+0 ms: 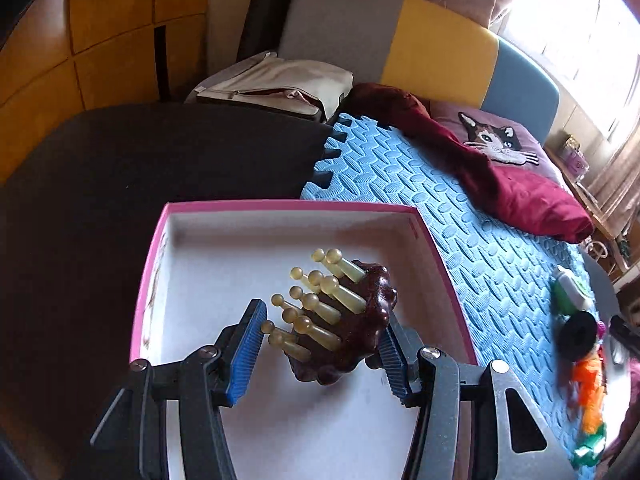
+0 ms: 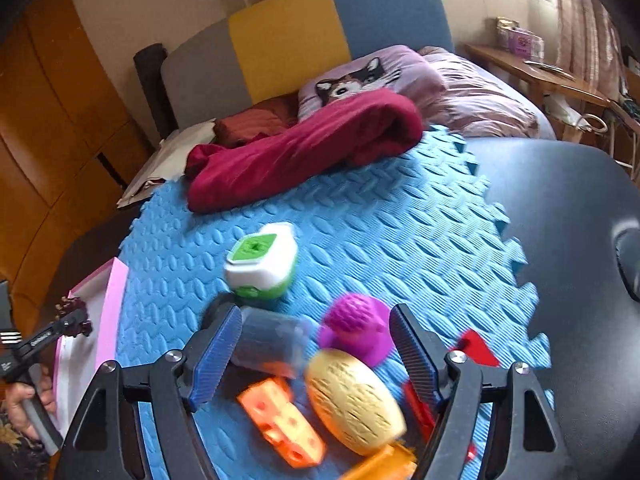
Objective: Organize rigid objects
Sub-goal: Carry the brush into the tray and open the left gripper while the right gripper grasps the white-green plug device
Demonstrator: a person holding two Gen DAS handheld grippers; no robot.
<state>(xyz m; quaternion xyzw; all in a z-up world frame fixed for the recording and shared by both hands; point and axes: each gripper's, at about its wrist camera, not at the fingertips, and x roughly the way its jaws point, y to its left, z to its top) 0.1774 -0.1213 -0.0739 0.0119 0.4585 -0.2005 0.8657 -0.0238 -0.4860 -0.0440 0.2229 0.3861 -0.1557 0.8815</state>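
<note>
A dark brown knobbed massager (image 1: 360, 328) with several amber prongs hangs over the white floor of a pink-rimmed box (image 1: 224, 256). My left gripper (image 1: 324, 312) is shut on it, one pad against the prongs and the other against the brown body. In the right wrist view my right gripper (image 2: 316, 312) stands open above a heap of toys. A purple bumpy toy (image 2: 356, 328), a yellow oval toy (image 2: 356, 404) and a dark cylinder (image 2: 272, 340) lie between its fingers, untouched. An orange cheese wedge (image 2: 280, 420) lies lower down. A green-and-white cube (image 2: 260, 264) sits beyond.
The blue foam mat (image 2: 392, 224) carries the toys and the box (image 2: 110, 300). A burgundy blanket (image 2: 296, 152) and a cat pillow (image 2: 360, 76) lie at its far edge. A beige bag (image 1: 276, 84) rests behind the dark surface (image 1: 120, 168). A person's hand (image 2: 20, 400) grips the left tool.
</note>
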